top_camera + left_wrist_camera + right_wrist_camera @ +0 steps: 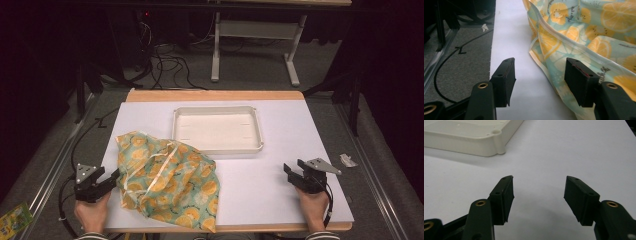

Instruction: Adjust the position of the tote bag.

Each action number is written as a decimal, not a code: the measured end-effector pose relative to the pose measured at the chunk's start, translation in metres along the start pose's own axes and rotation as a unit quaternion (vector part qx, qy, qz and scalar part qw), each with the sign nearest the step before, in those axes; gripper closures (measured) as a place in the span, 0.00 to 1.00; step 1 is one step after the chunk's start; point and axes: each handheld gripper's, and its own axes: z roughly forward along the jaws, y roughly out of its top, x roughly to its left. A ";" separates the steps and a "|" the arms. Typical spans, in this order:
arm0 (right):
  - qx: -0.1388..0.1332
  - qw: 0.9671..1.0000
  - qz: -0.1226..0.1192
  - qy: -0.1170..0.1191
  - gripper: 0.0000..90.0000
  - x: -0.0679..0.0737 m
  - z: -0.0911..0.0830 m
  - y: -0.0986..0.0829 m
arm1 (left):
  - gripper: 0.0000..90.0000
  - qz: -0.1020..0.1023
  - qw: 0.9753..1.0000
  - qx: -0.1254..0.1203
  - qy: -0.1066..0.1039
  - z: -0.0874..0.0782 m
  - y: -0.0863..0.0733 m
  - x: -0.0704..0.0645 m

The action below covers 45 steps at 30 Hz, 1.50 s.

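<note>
Left gripper view shows us the left gripper (539,72) with jaws spread wide, gripping nothing; its right jaw sits at the edge of the citrus-print bag (584,32). From above, that bag (167,177) lies at seven o'clock on the worktop (280,125). Our right gripper (537,191) gapes wide over bare worktop.

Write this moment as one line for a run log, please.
left gripper: open, at edge of fruit-print bag | right gripper: open, over bare mat | white tray: empty
</note>
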 end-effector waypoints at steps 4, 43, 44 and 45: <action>-0.001 1.000 -0.001 -0.002 0.46 0.000 0.000 0.000 | 0.49 0.005 1.000 0.003 -0.005 -0.003 0.000 -0.003; -0.005 1.000 -0.007 -0.004 0.45 0.002 -0.001 0.000 | 0.43 0.024 0.992 -0.033 -0.119 -0.086 0.033 -0.061; -0.005 1.000 -0.007 -0.004 0.45 0.002 -0.001 0.000 | 0.42 0.023 0.992 -0.034 -0.118 -0.087 0.033 -0.062; -0.004 1.000 -0.007 -0.004 0.45 0.002 -0.001 0.000 | 0.42 0.024 0.992 -0.038 -0.117 -0.088 0.033 -0.064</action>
